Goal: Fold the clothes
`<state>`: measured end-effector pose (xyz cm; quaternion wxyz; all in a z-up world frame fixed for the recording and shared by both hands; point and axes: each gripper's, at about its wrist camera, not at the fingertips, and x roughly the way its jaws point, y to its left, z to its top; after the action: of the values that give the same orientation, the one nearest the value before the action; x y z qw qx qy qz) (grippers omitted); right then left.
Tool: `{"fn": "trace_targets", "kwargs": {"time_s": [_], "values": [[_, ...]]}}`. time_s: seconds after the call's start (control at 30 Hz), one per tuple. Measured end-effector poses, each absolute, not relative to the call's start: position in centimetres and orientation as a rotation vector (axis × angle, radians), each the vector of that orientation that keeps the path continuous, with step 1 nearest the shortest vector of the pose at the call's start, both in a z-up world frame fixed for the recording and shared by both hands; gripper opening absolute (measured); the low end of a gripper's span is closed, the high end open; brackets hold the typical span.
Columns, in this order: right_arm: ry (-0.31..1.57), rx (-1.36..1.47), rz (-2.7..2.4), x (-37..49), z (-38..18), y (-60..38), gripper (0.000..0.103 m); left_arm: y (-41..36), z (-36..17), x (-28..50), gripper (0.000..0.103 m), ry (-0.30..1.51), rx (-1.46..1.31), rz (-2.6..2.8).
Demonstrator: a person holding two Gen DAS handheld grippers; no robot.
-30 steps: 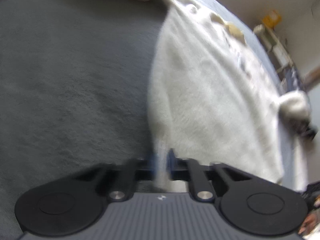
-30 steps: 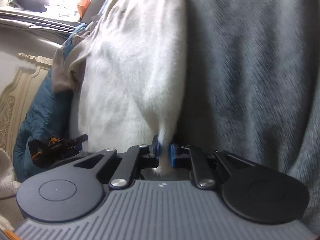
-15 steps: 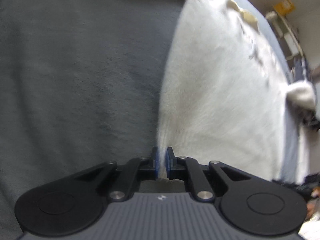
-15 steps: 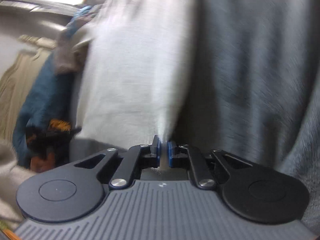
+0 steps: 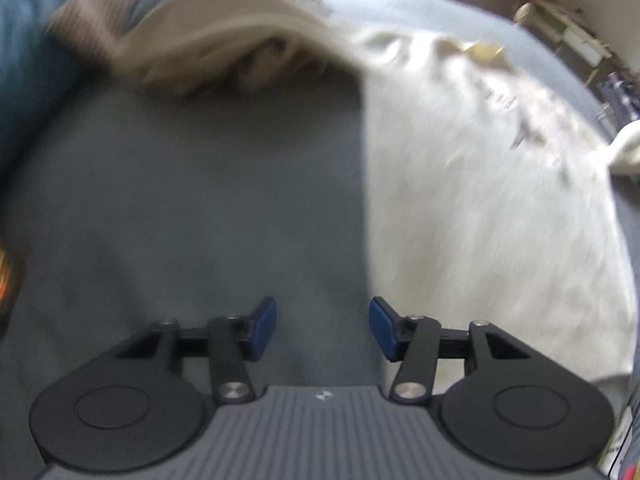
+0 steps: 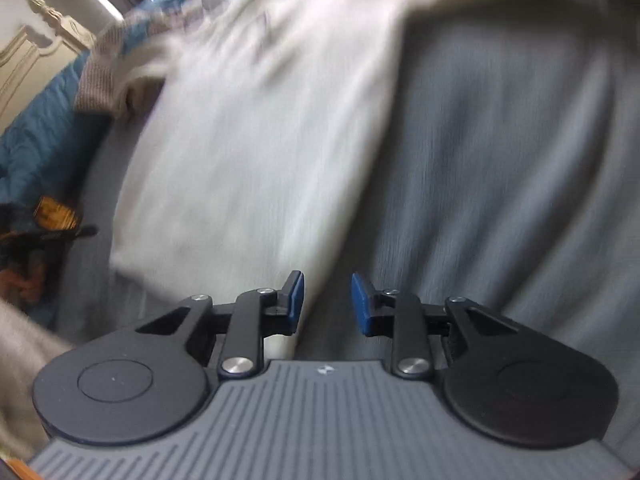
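Observation:
A white fuzzy garment [image 5: 480, 200] lies spread on the grey blanket [image 5: 200, 220], its straight edge running down toward my left gripper [image 5: 323, 322]. That gripper's jaws are opening, with only grey blanket showing between the blue pads. In the right wrist view the same white garment [image 6: 248, 140] lies left of centre, blurred. My right gripper [image 6: 327, 302] hovers over its lower edge; its jaws are opening and nothing is pinched between them.
More pale clothes [image 5: 208, 52] are heaped at the far side beside a blue quilt [image 5: 24, 60]. A carved cream headboard [image 6: 36, 48] stands at the far left. Something orange and black [image 6: 44, 220] lies at the left edge. Shelving [image 5: 568, 36] stands far right.
Both grippers were shut on the white garment's edge; now both have let go and their jaws stand apart. Both have lifted away from the bed, so more of it shows.

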<state>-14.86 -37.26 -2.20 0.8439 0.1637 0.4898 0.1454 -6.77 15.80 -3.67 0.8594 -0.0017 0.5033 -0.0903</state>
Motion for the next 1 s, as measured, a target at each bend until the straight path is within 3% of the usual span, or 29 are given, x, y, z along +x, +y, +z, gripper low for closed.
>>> {"fn": "trace_targets", "kwargs": {"time_s": [0.17,0.23,0.33,0.4,0.53,0.77,0.97,1.0], "values": [[0.899,0.17,0.331,-9.4,-3.1,-33.2,0.026,10.5,-6.0,-5.3,0.056,0.994,0.029,-0.306],[0.94,0.14,0.354,-8.4,-5.1,-30.7,0.026,10.8,-8.4,-5.4,0.056,1.057,0.058,-0.301],[0.979,0.136,0.38,-9.4,-7.6,-29.1,0.026,10.9,-8.6,-8.4,0.056,0.995,0.167,-0.34],[0.975,0.153,0.415,-11.4,-7.9,-29.2,0.026,11.7,-8.3,-10.3,0.063,1.01,0.223,-0.332],[1.065,0.166,0.458,-14.1,-6.8,-30.5,0.026,11.8,-7.0,-10.4,0.061,1.014,0.229,-0.291],[0.848,0.211,0.341,-6.7,-2.2,-32.4,0.026,9.3,-2.0,-3.6,0.062,0.861,0.229,-0.368],[0.847,0.276,0.254,-2.3,-6.6,-33.5,0.026,3.9,-7.0,3.2,0.061,1.008,0.307,-0.415],[0.851,0.296,0.231,-2.8,-7.4,-34.7,0.022,3.9,-7.4,2.7,0.061,1.027,0.32,-0.41]]}}
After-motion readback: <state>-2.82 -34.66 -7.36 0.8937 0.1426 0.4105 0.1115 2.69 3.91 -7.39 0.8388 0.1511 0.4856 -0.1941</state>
